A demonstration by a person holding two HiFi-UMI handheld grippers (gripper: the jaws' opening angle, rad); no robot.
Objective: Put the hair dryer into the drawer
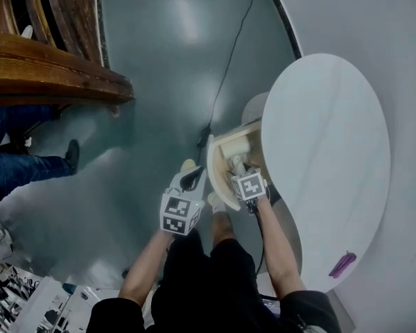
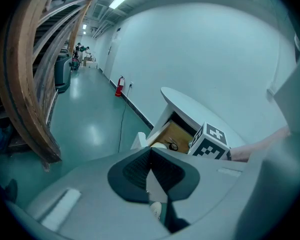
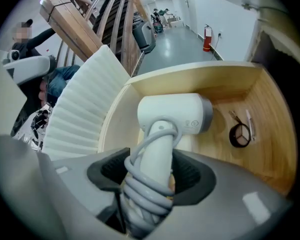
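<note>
While left gripper (image 2: 150, 166) hangs closed, right gripper (image 3: 150, 176) clamps hair dryer (image 3: 172, 111) inside drawer (image 3: 190, 81).

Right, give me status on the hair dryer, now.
Left gripper shut, empty. Right gripper shut on hair dryer handle, cord wound round it. Its head over the open drawer. Small round compact lies apart from it, not blocking.

No legible text; tiny marks on hair dryer (image 3: 172, 113) unreadable (marker cubes (image 1: 180, 214) bear patterns only)
</note>
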